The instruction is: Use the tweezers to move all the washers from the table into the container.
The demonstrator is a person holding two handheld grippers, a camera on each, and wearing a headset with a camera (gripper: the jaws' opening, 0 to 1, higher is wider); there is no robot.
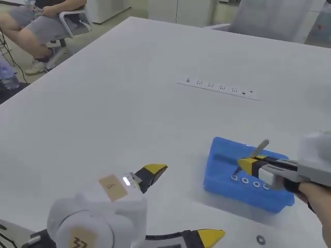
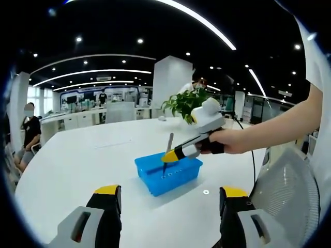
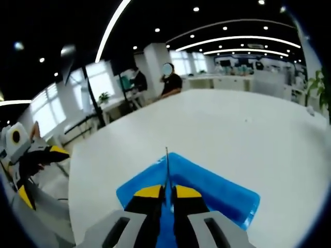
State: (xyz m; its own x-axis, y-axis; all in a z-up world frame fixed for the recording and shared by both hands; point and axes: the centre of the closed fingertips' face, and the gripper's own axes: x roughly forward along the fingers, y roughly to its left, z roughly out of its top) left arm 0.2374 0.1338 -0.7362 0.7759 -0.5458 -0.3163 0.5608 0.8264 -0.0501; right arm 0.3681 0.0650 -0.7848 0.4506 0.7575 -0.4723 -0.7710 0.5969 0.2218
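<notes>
A blue container (image 1: 220,160) stands near the table's front right, with several washers (image 1: 245,181) in a row inside it. One washer (image 1: 260,239) lies on the table in front of it. My right gripper (image 1: 243,164) hovers over the container, shut on the silver tweezers (image 1: 260,146), whose tips point down into it. In the right gripper view the tweezers (image 3: 166,163) run forward from the shut gripper (image 3: 165,192) over the container (image 3: 217,194). My left gripper (image 1: 185,203) stands open and empty, left of the container (image 2: 168,173).
The white table (image 1: 129,103) stretches far back and left, with a strip of small marks (image 1: 220,89) at mid distance. A person sits on a chair (image 1: 72,20) beyond the far left corner. A loose washer (image 2: 206,192) lies to the right of the container.
</notes>
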